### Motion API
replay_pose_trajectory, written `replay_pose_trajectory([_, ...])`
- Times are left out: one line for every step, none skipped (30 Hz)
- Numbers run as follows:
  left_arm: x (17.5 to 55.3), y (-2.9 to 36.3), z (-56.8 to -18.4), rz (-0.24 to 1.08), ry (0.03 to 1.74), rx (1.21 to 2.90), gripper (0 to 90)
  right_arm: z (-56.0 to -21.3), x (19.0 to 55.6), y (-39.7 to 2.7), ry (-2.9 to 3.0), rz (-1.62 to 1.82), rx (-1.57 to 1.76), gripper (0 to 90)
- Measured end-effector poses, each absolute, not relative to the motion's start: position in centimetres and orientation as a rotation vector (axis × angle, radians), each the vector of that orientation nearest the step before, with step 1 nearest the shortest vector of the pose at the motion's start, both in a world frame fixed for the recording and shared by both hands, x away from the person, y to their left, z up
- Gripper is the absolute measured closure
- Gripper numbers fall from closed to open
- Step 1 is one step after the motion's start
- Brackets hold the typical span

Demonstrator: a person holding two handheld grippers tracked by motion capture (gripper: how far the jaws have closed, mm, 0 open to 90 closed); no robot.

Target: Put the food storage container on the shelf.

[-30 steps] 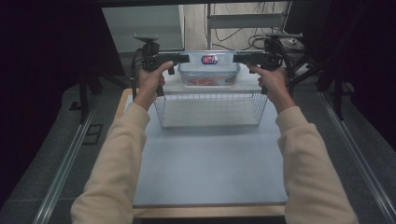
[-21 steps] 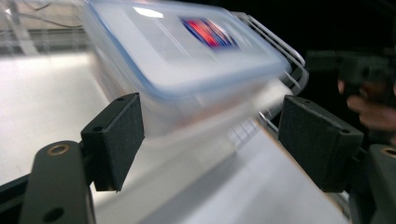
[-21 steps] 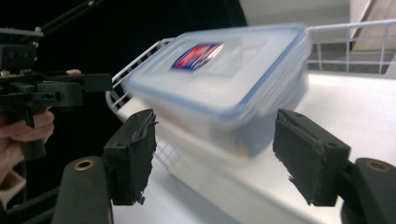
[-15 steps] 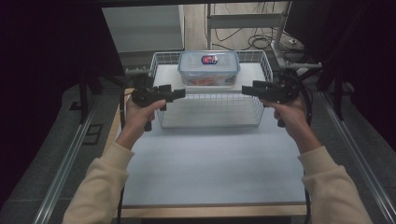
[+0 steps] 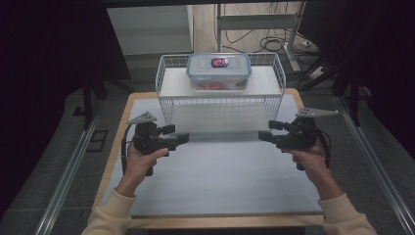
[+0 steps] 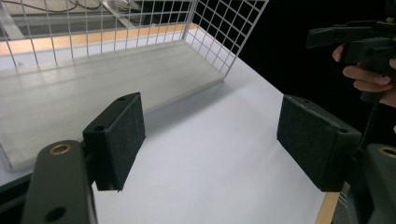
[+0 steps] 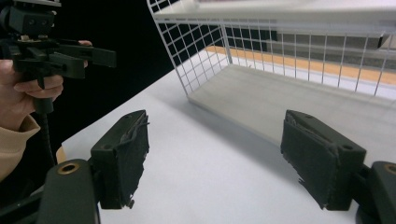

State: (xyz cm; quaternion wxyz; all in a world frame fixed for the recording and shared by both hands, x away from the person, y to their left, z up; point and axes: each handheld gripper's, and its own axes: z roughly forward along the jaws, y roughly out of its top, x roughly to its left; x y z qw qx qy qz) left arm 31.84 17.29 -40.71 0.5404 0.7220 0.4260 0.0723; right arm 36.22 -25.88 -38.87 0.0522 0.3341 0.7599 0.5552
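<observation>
**Both grippers drawn back from the basket, box left on top**

Since the earlier frames, both grippers are pulled back and lowered from the lidded box (image 5: 219, 72), which rests on the wire basket (image 5: 220, 105). The left gripper (image 5: 182, 138) is held open and empty; the right gripper (image 5: 265, 136), whose fingers (image 7: 122, 156) have just been opening, is empty too. Placement looks done (only withdrawal over the surface (image 5: 220, 181) remains).

Lidded box (image 5: 219, 72) atop wire basket (image 5: 220, 105) at table's (image 5: 220, 181) far edge
</observation>
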Motion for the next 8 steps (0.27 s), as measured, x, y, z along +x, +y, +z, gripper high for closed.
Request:
replay_pose_trajectory([31.91,17.2,-40.85,0.171,1.013,1.725,23.6,-39.08,36.22,-25.94,2.308,1.692,1.018,23.1])
replay_pose_trajectory([32.02,17.05,-40.99,0.175,1.014,1.744,23.5,-39.19,36.23,-25.98,2.307,1.697,1.018,23.1])
replay_pose_trajectory([32.04,16.99,-41.09,0.181,1.016,1.746,23.5,-39.28,36.22,-26.03,2.305,1.702,1.015,23.1])
replay_pose_trajectory([32.05,16.94,-41.17,0.185,1.02,1.746,23.6,-39.29,36.16,-26.02,2.302,1.704,1.012,22.8])
replay_pose_trajectory([32.03,16.88,-41.28,0.183,1.02,1.75,23.6,-39.29,36.06,-26.03,2.299,1.699,1.004,22.4])
replay_pose_trajectory([31.98,16.82,-41.43,0.193,1.019,1.756,23.5,-39.32,35.92,-26.04,2.29,1.696,0.995,22.1])
replay_pose_trajectory([31.89,16.77,-41.55,0.204,1.021,1.762,23.5,-39.42,35.76,-26.08,2.283,1.695,0.988,22.0])
replay_pose_trajectory([31.76,16.73,-41.82,0.215,1.022,1.777,23.6,-39.57,35.67,-26.11,2.28,1.694,0.987,21.8])
